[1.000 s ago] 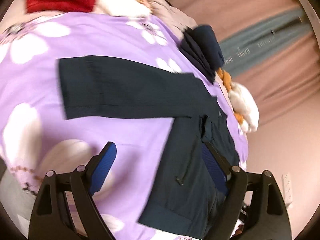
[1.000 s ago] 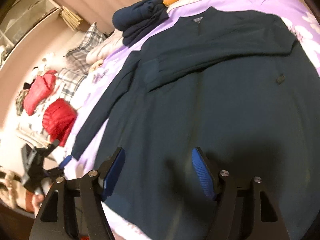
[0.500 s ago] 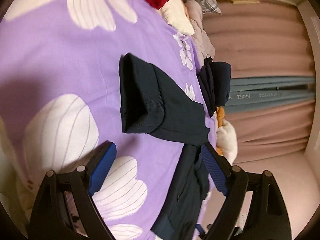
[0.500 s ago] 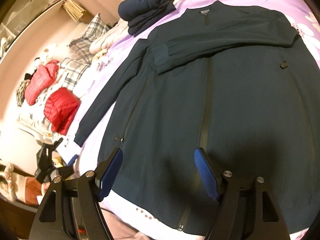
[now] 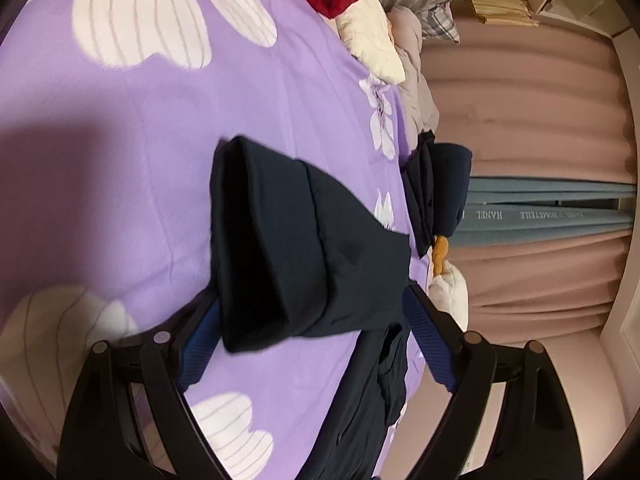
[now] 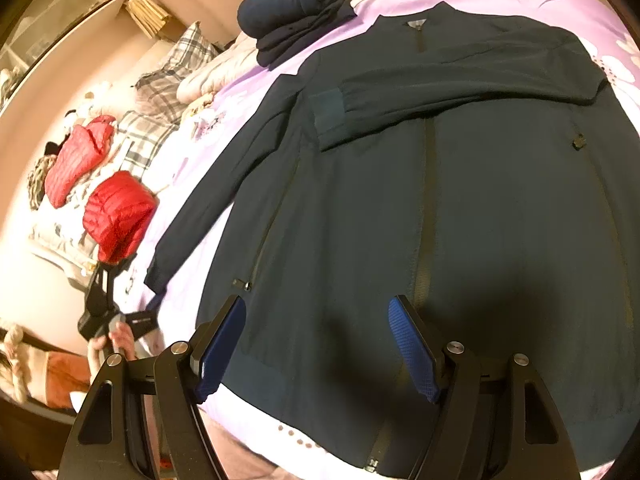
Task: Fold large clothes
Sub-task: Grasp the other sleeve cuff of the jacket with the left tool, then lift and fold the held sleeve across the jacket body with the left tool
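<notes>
A dark navy zip jacket point(image 6: 440, 200) lies front up on the purple flowered bedspread point(image 5: 140, 120). One sleeve is folded across its chest, cuff point(image 6: 328, 108) at the left. The other sleeve stretches out to the lower left, ending in a cuff point(image 6: 156, 276). In the left wrist view that sleeve end point(image 5: 280, 248) lies between the wide jaws of my left gripper point(image 5: 310, 304); the pads do not press on it. The left gripper point(image 6: 104, 304) also shows in the right wrist view, in a hand point(image 6: 116, 340). My right gripper point(image 6: 316, 304) hovers open over the jacket's hem.
A folded stack of navy clothes point(image 6: 296, 12) sits beyond the collar. Two red puffy jackets point(image 6: 118, 212) and plaid pillows point(image 6: 172, 72) lie at the bed's far left. White and orange cloth point(image 5: 448, 292) lies by the pink curtains point(image 5: 520, 120).
The left gripper has rolled and come down toward the outstretched sleeve, whose cuff now lies between its jaws. The right gripper has hardly moved and stays open over the hem.
</notes>
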{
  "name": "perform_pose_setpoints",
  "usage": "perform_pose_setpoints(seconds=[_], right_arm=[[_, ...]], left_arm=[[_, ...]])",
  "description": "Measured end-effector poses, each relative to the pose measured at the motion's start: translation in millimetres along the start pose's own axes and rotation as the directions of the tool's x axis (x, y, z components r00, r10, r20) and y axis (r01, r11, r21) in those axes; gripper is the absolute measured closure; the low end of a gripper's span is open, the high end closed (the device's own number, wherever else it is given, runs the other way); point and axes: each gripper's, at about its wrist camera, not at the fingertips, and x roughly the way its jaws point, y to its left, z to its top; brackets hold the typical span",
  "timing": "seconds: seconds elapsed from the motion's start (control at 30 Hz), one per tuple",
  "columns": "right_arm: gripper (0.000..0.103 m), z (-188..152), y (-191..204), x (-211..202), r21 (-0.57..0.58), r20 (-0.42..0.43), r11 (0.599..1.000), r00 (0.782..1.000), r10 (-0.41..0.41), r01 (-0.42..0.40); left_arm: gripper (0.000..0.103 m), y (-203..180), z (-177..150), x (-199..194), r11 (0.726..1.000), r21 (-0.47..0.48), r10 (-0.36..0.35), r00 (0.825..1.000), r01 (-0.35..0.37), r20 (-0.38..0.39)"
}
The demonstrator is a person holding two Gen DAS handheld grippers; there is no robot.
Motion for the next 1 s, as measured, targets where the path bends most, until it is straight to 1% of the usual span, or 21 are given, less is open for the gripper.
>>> perform_pose_setpoints(seconds=[0.1, 0.17, 0.23, 0.27, 0.3, 0.33, 0.37, 0.4, 0.43, 0.57, 0.7, 0.8, 0.87, 0.93, 1.0], right_arm=[[0.029, -2.1, -1.3, 3.6, 0.003, -0.014, 1.0, 1.0, -0.003, 0.003], [0.029, -3.2, -1.8, 5.2, 0.002, -0.019, 1.0, 1.0, -0.012, 0.012], [0.029, -5.0, -3.5, 5.1, 0.003, -0.02, 1.0, 1.0, -0.015, 0.015], [0.029, -5.7, -4.5, 4.5, 0.002, -0.02, 1.0, 1.0, -0.017, 0.017], [0.029, -5.2, -4.5, 3.3, 0.002, -0.02, 1.0, 1.0, -0.02, 0.02], [0.029, -6.3, -5.7, 2.1, -0.002, -0.019, 1.0, 0.999, -0.026, 0.026], [0.029, -6.7, -6.4, 0.9, -0.003, -0.017, 1.0, 0.999, -0.031, 0.031], [0.029, -6.9, -7.3, -0.4, -0.003, -0.013, 0.999, 0.999, -0.035, 0.035], [0.029, -6.3, -7.1, -0.8, -0.002, -0.011, 0.999, 0.999, -0.037, 0.037], [0.029, -7.9, -10.2, -4.2, 0.007, -0.001, 0.999, 0.999, -0.034, 0.034], [0.029, -9.8, -12.9, -7.3, 0.019, 0.009, 1.0, 1.0, -0.022, 0.022], [0.029, -11.7, -16.9, -12.6, 0.025, 0.024, 1.0, 1.0, -0.013, 0.012], [0.029, -12.6, -21.6, -17.7, 0.032, 0.041, 0.999, 0.999, -0.009, 0.008], [0.029, -12.9, -26.4, -21.6, 0.038, 0.057, 0.999, 0.998, -0.012, 0.01], [0.029, -14.3, -37.4, -29.0, 0.053, 0.083, 0.999, 0.996, -0.016, 0.011]], left_arm=[[0.018, -5.8, 4.6, 5.1, 1.0, 0.018, 0.025, 1.0, -0.025, 0.012], [0.028, -11.7, 5.1, 8.6, 0.997, 0.051, 0.054, 0.998, -0.055, 0.021], [0.052, -13.2, 4.0, 12.7, 0.994, 0.074, 0.074, 0.997, -0.075, 0.014], [0.057, -12.8, 3.1, 14.3, 0.993, 0.08, 0.084, 0.996, -0.085, 0.014], [0.066, -13.5, 2.8, 15.5, 0.99, 0.095, 0.1, 0.995, -0.101, 0.013], [0.073, -14.3, 2.3, 15.7, 0.988, 0.109, 0.112, 0.994, -0.113, 0.017], [0.076, -15.8, 2.0, 15.4, 0.985, 0.123, 0.12, 0.993, -0.121, 0.019], [0.083, -18.2, 2.0, 15.1, 0.982, 0.141, 0.125, 0.992, -0.127, 0.02], [0.087, -22.1, 2.1, 14.5, 0.978, 0.161, 0.134, 0.991, -0.136, 0.024], [0.09, -46.2, -2.3, 10.9, 0.954, 0.245, 0.167, 0.985, -0.174, 0.049], [0.09, -84.5, -14.2, 8.3, 0.922, 0.345, 0.158, 0.985, -0.173, 0.074], [0.09, -127.5, -29.5, 12.7, 0.886, 0.435, 0.143, 0.987, -0.162, 0.076], [0.09, -155.3, -40.7, 18.5, 0.864, 0.477, 0.144, 0.987, -0.162, 0.073], [0.09, -188.3, -55.1, 30.5, 0.833, 0.525, 0.158, 0.984, -0.175, 0.076], [0.09, -220.6, -71.8, 43.1, 0.796, 0.579, 0.16, 0.984, -0.176, 0.08]])
